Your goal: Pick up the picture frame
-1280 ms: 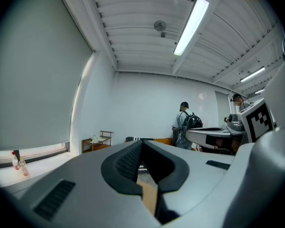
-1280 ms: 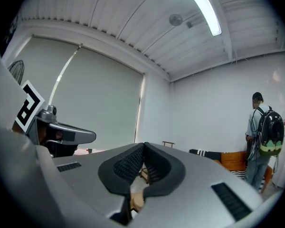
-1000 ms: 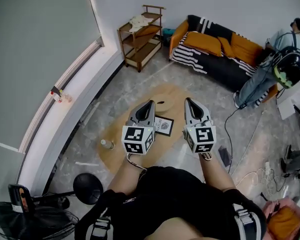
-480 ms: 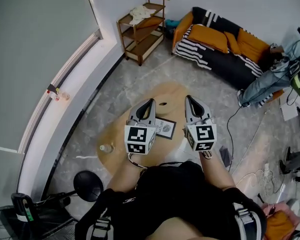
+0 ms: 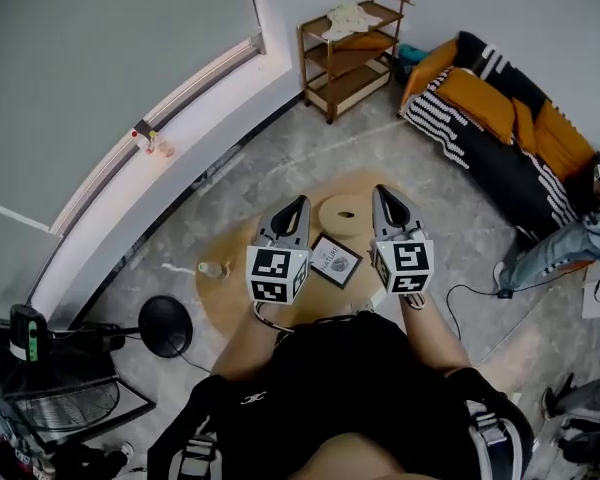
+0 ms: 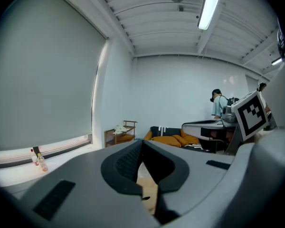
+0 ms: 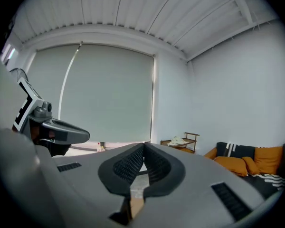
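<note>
A small black picture frame with a white print lies flat on a low round wooden table, seen in the head view between my two grippers. My left gripper is held above the table to the frame's left, jaws shut and empty. My right gripper hangs to the frame's right, also shut with nothing in it. In the left gripper view the left gripper has its tips together; in the right gripper view the right gripper does too. Neither gripper view shows the frame.
A round wooden disc with a hole lies on the table beyond the frame, and a small bottle stands at its left edge. A wooden shelf, an orange and black sofa, a fan and a person surround the table.
The view has swung so the shelf, sofa and windowsill sit further right and the table lies under both grippers. Both grippers stay shut and have come closer over the table.
</note>
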A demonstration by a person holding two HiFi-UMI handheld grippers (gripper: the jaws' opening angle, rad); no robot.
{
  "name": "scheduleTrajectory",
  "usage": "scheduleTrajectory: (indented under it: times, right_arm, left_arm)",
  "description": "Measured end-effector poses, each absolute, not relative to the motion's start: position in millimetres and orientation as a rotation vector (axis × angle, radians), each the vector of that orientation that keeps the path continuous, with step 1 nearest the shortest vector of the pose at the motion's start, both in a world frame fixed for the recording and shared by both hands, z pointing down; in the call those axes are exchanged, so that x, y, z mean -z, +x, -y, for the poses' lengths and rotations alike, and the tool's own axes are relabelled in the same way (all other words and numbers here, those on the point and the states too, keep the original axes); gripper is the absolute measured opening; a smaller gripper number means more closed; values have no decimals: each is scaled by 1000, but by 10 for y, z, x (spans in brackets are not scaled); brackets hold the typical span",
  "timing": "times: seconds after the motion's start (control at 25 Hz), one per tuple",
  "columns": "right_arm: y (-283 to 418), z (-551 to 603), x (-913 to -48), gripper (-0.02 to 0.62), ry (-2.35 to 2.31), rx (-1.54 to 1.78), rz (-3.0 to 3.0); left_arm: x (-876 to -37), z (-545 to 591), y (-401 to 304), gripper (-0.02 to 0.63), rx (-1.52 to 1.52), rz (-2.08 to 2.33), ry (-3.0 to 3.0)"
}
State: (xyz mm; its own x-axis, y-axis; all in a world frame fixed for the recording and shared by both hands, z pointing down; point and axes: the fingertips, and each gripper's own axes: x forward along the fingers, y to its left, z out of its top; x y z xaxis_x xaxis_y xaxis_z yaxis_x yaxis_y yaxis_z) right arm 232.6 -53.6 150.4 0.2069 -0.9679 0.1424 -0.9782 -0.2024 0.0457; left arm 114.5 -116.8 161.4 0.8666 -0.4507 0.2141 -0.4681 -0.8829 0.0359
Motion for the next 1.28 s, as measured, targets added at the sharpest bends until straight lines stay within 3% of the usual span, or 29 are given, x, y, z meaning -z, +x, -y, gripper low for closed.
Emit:
scheduleTrajectory:
  times: [0.48,1.12,1.16,1.24,1.28]
  right_arm:
    - [2639,981,-1976,17,1875,-204,2277]
    - [2217,1237,-3563,17,1478,-526,2198]
    - [2214,1248,-3700,19,1454,-566,2185]
    - [2202,1288,-3968,188,1405,-643,2162]
    - [2217,1309,-4089,222,1391,-666,2143]
  left_arm:
    - [-1955,1159,1151,20,-375,1293,2635]
    - [-3419,1281,376,20,-542,1386,2225]
    - [-3564,1289,370,48,-550,1365,2197]
    - [-3859,1311,373,216,-551,1307,2142]
    - [-4000,1316,379,227,-551,1281,2113]
